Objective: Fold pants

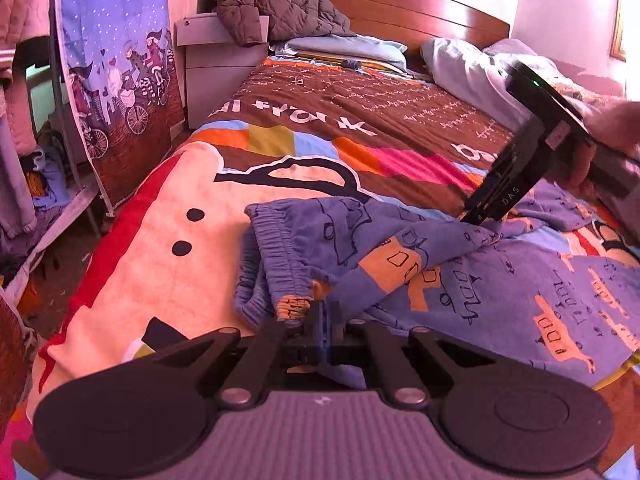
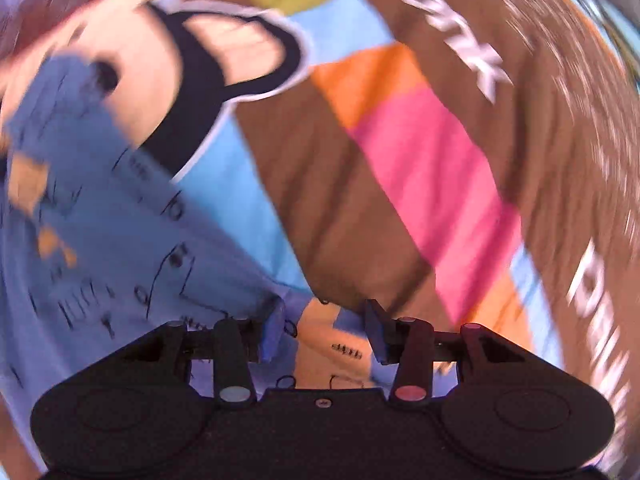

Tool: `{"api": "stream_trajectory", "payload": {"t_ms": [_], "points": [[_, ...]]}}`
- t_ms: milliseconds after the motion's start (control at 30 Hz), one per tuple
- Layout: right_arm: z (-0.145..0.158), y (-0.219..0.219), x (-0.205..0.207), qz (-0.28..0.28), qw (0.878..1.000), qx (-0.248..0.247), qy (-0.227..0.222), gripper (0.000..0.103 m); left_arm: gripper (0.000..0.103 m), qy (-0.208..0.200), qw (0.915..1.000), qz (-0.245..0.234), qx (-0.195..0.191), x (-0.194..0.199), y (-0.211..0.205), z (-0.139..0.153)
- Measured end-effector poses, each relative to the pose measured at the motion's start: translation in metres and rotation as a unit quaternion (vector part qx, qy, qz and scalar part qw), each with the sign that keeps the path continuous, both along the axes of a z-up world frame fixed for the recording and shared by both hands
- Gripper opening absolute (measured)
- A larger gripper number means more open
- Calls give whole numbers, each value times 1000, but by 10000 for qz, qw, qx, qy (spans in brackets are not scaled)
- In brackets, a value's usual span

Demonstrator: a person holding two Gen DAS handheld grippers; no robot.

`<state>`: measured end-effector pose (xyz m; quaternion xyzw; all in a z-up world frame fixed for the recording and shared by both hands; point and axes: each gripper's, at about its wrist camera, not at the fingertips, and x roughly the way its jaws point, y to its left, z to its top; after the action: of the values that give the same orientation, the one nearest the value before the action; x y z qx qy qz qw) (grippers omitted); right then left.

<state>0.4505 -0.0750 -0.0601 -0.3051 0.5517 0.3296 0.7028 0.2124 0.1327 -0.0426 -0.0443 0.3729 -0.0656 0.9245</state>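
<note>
1. A patterned curtain (image 1: 116, 92) is seen at the far left, beside a white nightstand (image 1: 218, 68) on which a brown quilted jacket (image 1: 276, 4) is piled.
2. The blue printed pants (image 1: 400, 256) are spread across the colourful bedspread (image 1: 152, 240), with the gathered waistband at their left end.
3. The left gripper (image 1: 320, 318) is clamped together on a fold of the pants near the waistband.
4. The right gripper (image 2: 324, 330) is held over the pants' far edge with its jaws apart; cloth lies between them, unpinched.
</note>
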Motion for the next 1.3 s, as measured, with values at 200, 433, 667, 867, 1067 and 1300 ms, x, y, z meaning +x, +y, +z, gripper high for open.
{"api": "stream_trajectory", "payload": {"t_ms": [200, 433, 667, 867, 1067, 1300], "points": [[-1, -30, 2, -285, 9972, 689, -7, 46, 1, 6, 10000, 35, -72, 1, 1, 0], [-2, -39, -26, -476, 9899, 1273, -413, 26, 1, 14, 9999, 58, -111, 4, 1, -1], [4, -44, -59, -818, 9790, 1465, -1159, 5, 1, -45, 10000, 83, 16, 3, -2, 0], [16, -47, -89, -888, 9728, 1234, -1750, 0, 1, -94, 9997, 197, -105, 1, 3, 7], [50, -61, -132, -1187, 9517, 1482, -2411, 0, 1, -273, 9995, 140, 32, -7, 7, 13], [69, -85, -235, -1558, 9248, 1931, -2883, 0, 1, -406, 9991, 25, 97, -17, 12, 16]]}}
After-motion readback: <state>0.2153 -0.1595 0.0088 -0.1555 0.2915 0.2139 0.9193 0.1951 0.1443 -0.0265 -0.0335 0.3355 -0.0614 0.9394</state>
